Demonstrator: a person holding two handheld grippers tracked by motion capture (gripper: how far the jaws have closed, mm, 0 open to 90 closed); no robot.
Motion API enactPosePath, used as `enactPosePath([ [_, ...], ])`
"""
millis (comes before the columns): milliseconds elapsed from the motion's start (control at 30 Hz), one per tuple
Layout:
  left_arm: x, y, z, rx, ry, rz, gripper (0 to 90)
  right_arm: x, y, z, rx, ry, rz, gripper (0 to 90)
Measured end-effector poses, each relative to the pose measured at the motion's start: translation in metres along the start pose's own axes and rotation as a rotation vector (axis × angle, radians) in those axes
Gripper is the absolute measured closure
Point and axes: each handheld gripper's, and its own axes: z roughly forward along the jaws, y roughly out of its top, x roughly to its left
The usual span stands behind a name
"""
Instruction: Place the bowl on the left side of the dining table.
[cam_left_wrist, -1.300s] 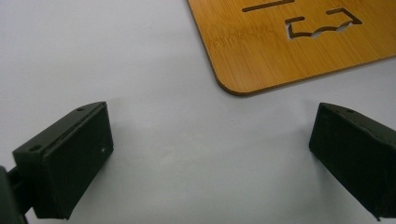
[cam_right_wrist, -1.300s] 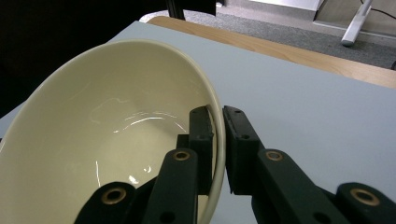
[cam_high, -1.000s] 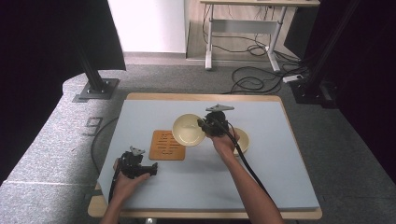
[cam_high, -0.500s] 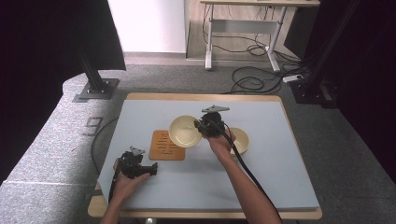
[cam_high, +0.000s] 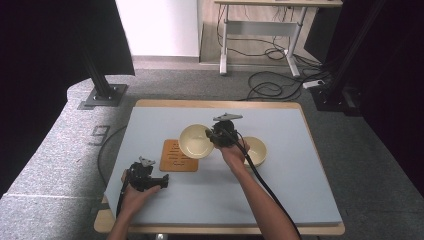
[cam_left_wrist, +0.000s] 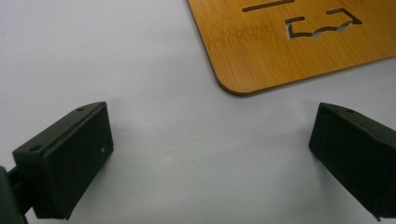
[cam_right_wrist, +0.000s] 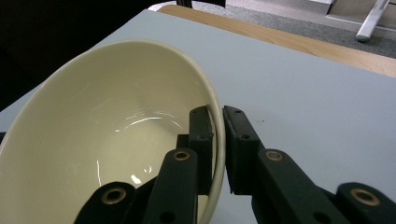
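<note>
Right gripper (cam_high: 212, 136) clamped on rim of cream bowl (cam_high: 196, 141): one jaw inside the wall, one outside, seen plainly in right gripper view (cam_right_wrist: 218, 140). Bowl (cam_right_wrist: 107, 140) held near table centre, over far right corner of bamboo board (cam_high: 178, 156); tilted, mouth facing up and toward the gripper camera. Round, so no long axis to speak of; lifted or resting on the board, hard to tell from high view.

Left gripper (cam_high: 161, 181) wide open, nothing between the jaws, sitting low over bare table surface near front left edge, just short of board's rounded corner (cam_left_wrist: 280, 46). In left gripper view (cam_left_wrist: 210, 154) open gap between jaws shows plain mat only.

Counts: two bowls, same cream colour – held one plus second bowl (cam_high: 256, 151) right of it, partly behind right hand (cam_high: 234, 154). One bamboo board with cut-out slots. Two grippers, one cable each.

Room: blue-grey mat (cam_high: 300, 190) covers nearly whole tabletop, wooden table edge (cam_high: 220, 104) showing as thin border. Far strip behind bowls free, right third of mat free, front centre free between forearms. Tight spot: held bowl, board and second bowl bunched in middle, board edge just beside left gripper.
</note>
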Motion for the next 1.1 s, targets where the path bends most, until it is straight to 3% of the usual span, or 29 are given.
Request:
enactPosePath([
  [1100, 0.0, 0.0, 0.0, 0.002, -0.002, 0.001, 0.0, 0.008, -0.005, 0.028, 0.025, 0.017, -0.004, 82.6],
])
